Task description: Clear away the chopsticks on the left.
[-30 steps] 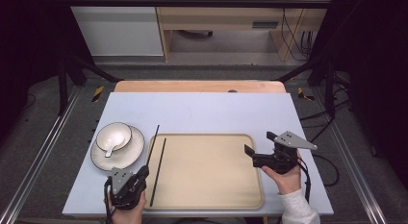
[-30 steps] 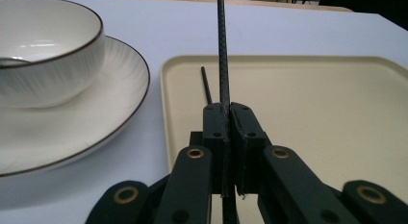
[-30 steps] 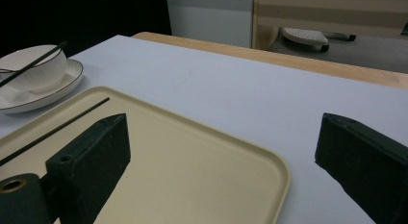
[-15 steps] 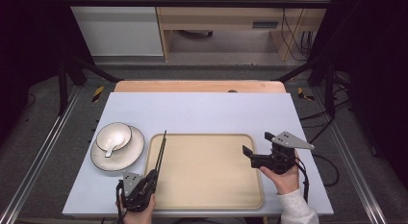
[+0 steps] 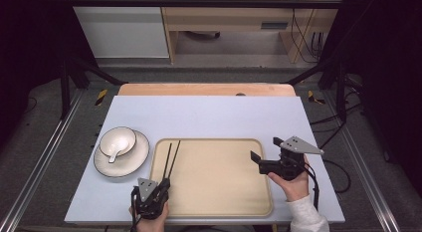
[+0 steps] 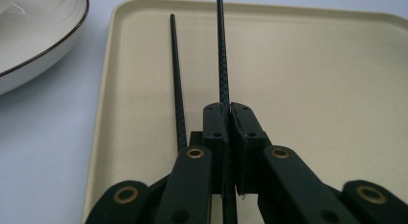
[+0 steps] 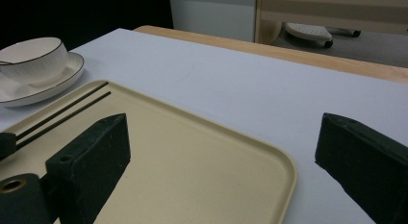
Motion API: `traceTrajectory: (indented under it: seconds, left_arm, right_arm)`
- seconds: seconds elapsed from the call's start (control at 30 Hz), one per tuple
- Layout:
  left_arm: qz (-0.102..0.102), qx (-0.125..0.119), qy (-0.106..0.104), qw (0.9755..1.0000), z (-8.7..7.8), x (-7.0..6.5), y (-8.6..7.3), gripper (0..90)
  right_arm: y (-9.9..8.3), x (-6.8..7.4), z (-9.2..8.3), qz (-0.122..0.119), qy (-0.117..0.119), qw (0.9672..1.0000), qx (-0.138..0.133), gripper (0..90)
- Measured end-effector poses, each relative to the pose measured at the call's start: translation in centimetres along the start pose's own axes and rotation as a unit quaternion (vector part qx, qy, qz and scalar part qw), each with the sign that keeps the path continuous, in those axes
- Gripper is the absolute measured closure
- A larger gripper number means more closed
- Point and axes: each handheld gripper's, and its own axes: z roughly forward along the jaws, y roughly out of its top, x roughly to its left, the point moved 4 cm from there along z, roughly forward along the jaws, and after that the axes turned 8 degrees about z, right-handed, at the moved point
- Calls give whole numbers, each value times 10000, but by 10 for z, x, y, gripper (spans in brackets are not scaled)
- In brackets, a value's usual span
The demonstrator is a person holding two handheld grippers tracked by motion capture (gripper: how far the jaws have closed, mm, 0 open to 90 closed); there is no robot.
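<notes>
- At the near left corner of the tray, left tool (image 5: 164, 183): jaws clenched on the near ends of the chopsticks (image 5: 170, 159). In the left gripper view the pads press on one stick (image 6: 223, 65); the second stick (image 6: 177, 84) runs just beside it, its near end passing under the left jaw, so whether it is gripped cannot be told.
- Chopsticks: two thin black sticks, pointing away from the person, spread slightly toward their far ends, lying over the left part of the tray and low over its surface.
- Tray (image 5: 219, 204): beige, rectangular with rounded corners, on the near middle of the bench.
- Right tool (image 5: 264, 155): held in a hand (image 5: 294, 184) at the right edge of the tray, jaws released and wide apart, nothing between them; a grey three-cornered plate on top.
- Plate (image 5: 130, 165): white with a dark rim, on the bench just left of the tray, apart from it.
- Bowl (image 5: 118, 141): white, dark-rimmed, standing on the plate, with a white spoon (image 5: 114, 155) inside.
- Bench (image 5: 209, 112): pale blue-grey top, wooden strip along the far edge.
</notes>
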Motion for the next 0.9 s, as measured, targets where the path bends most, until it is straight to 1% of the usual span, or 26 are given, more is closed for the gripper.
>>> traceTrajectory:
  seconds: [0.37, 0.7, 0.83, 0.9]
  left_arm:
    - [24, 251, 11, 9997, 9, -2, -3, 853]
    - [57, 275, 11, 9996, 10, -3, -2, 838]
    - [66, 290, -60, 9995, 9, -3, -1, 828]
    - [74, 244, -85, 9996, 7, -3, 1, 820]
  right_arm:
    - [0, 0, 0, -10, -4, 10000, 5, 53]
    - [0, 0, 0, -19, 1, 10000, 11, 53]
    - [0, -1, -1, 0, -6, 10000, -1, 53]
    - [1, -1, -1, 8, -9, 10000, -28, 53]
